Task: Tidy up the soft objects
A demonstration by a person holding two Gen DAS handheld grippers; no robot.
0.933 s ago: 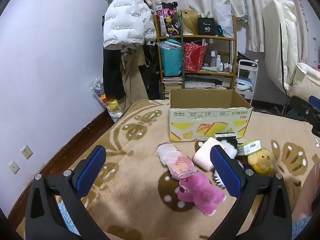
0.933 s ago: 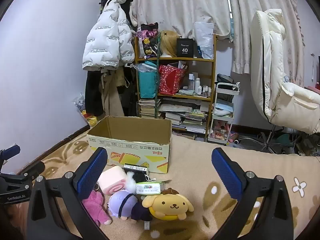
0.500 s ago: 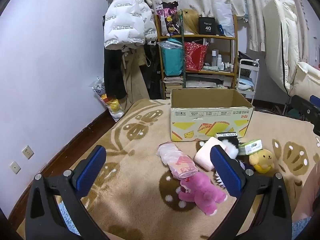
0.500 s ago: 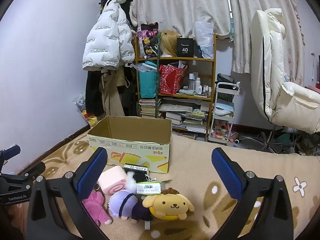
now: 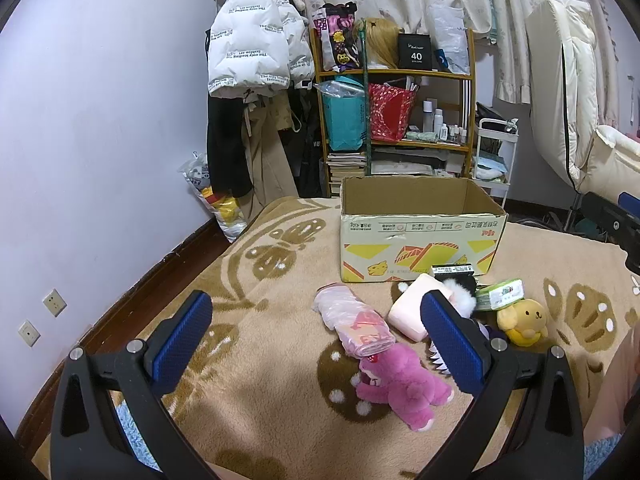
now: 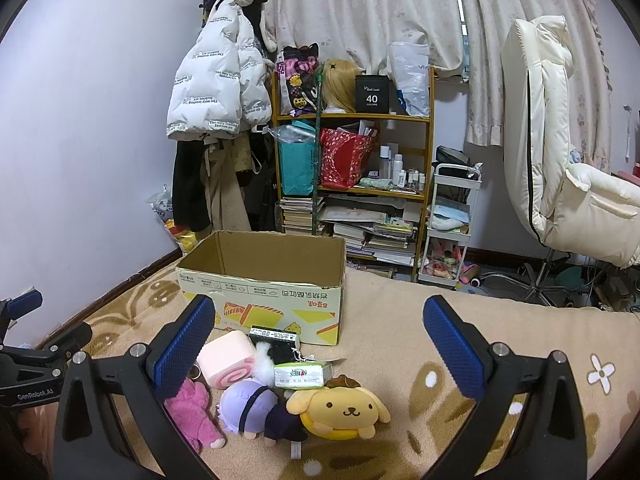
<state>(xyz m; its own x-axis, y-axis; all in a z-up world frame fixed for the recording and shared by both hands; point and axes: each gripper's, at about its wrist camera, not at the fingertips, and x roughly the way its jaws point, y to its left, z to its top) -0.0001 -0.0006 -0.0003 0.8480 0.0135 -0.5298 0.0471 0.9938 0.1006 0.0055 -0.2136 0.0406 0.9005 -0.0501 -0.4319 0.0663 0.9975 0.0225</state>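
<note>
Right wrist view: right gripper (image 6: 320, 340) fingers spread, empty; yellow dog plush (image 6: 340, 410) just below, nearer than left gripper (image 5: 316, 336), also spread, empty.

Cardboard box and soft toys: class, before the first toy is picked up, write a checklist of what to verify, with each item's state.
1. Cardboard box open at the top: ok.
2. Box interior free of things: cannot tell; its floor is hidden.
3. Left gripper open and holding nothing: ok.
4. Right gripper open and holding nothing: ok.
5. Yellow dog plush unobstructed from above: ok.
6. Toys separated for a clean grasp: not ok; the purple-haired doll, pink roll plush and green packet are crowded together.
</note>
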